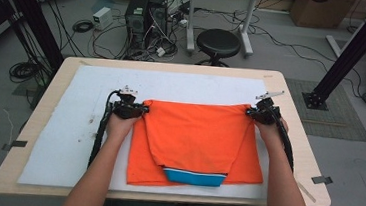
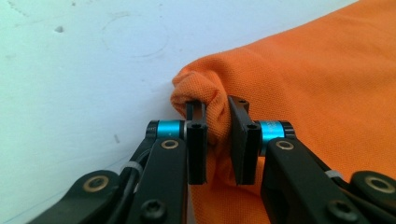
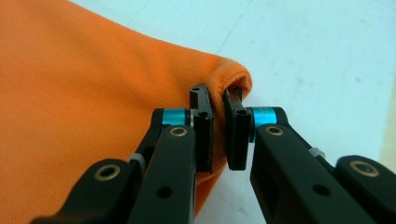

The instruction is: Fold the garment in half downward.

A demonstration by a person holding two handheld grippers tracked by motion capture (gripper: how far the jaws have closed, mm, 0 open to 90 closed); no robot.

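Orange shirt (image 1: 196, 134) lies flat at centre frame on the white mat (image 1: 59, 122), lower part folded up so a blue band (image 1: 194, 177) shows at the bottom edge. One fold looks done; more folding and smoothing likely remain. Left tongs (image 1: 143, 109) clamped on the shirt's upper-left corner, cloth bunched between the jaws. Right tongs (image 1: 251, 112) clamped on the upper-right corner. Both forearms reach forward from bottom of frame, spread shirt-width apart, low over the surface (image 1: 46, 96).

High view evenly lit, floor dim — gripper views bright and sharp up close, near black arms slightly soft.
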